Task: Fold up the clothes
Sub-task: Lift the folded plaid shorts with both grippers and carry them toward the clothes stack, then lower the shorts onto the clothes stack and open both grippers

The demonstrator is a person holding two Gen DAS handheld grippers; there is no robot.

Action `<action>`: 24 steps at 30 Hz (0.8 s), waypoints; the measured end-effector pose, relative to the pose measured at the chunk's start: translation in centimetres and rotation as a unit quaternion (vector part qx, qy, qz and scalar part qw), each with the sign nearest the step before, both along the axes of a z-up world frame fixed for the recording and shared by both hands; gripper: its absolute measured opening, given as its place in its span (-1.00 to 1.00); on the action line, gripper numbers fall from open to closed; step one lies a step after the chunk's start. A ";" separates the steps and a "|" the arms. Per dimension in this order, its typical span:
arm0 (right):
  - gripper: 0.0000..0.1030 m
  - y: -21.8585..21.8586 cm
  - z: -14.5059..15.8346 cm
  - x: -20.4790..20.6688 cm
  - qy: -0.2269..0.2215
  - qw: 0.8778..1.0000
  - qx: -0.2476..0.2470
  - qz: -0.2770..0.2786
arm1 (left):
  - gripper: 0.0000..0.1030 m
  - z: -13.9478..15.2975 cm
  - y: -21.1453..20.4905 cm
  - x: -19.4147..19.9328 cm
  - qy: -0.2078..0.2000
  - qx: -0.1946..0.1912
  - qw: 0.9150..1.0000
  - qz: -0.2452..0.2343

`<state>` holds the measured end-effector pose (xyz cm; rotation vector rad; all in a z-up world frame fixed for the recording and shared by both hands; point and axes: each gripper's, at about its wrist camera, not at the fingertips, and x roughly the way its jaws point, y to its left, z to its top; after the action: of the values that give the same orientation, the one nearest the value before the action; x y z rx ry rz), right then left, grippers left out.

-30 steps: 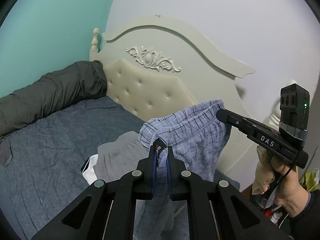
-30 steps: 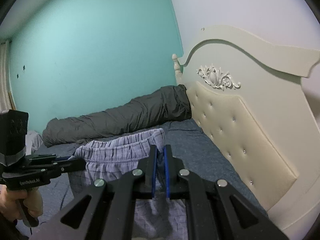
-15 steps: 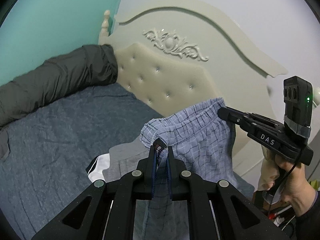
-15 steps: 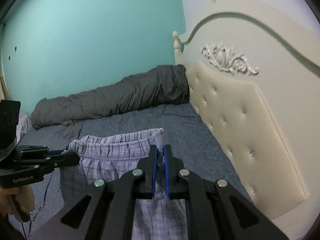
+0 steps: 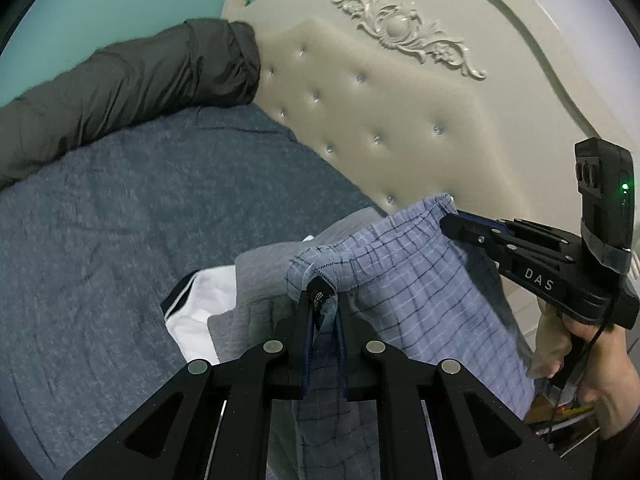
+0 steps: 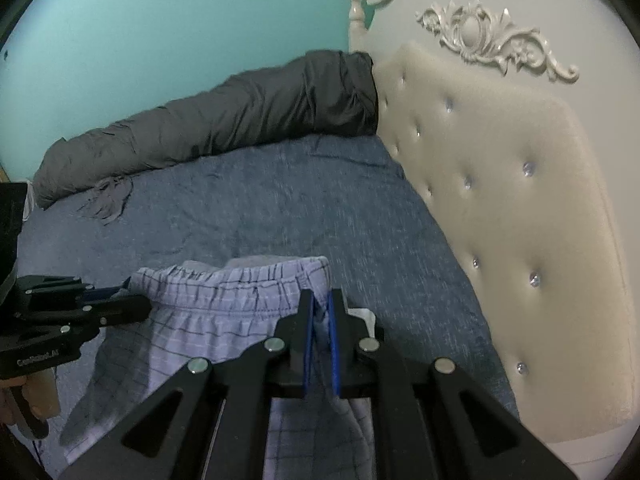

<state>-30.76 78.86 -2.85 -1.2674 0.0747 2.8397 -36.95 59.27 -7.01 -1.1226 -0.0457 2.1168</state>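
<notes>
Blue-checked shorts (image 5: 404, 280) stretched by the waistband between two hand-held grippers, low over a bed (image 5: 132, 216) with a dark blue cover, near the cream tufted headboard (image 5: 384, 120). Left gripper (image 5: 323, 300) at one waistband corner, fingers (image 5: 310, 320) easing apart with the cloth and a black label between them, pads seemingly pressing the fabric. Right gripper (image 6: 319, 312) at the other corner, blue-padded fingers (image 6: 307, 344) nearly closed and pinching the elastic hem. Shorts' legs hanging below both grippers, out of sight at the lower edge. Grey garment (image 5: 260, 280) and white garment with dark trim (image 5: 192, 312) lying on the bed just under the shorts. Dark grey rolled quilt (image 6: 224, 120) along the teal wall (image 6: 160, 32), well apart from the shorts
</notes>
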 end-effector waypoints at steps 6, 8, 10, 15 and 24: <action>-0.81 0.9 -1.1 -1.1 -0.024 0.999 -0.021 -0.010 | -0.15 -1.0 -1.2 -1.1 -0.026 0.017 0.999 0.017; -0.69 1.9 -0.7 -0.5 -0.016 0.999 -0.029 -0.027 | -0.13 -0.7 -2.1 -1.2 -0.023 0.021 0.999 0.024; -0.69 3.1 0.2 0.3 0.003 0.998 -0.051 -0.036 | -0.13 0.1 -2.9 -0.8 -0.006 0.024 0.999 0.028; -0.69 3.8 2.0 2.5 0.042 0.996 -0.081 -0.011 | -0.13 2.0 -3.4 0.5 0.039 0.026 0.998 0.029; -0.84 1.1 -0.7 1.2 -0.015 0.998 -0.045 0.050 | -0.13 -0.7 -0.6 0.4 0.020 -0.011 1.000 -0.001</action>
<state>-29.60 79.94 -3.54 -1.3695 0.1433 2.9308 -36.57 58.64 -7.68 -1.0919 -0.0010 2.1426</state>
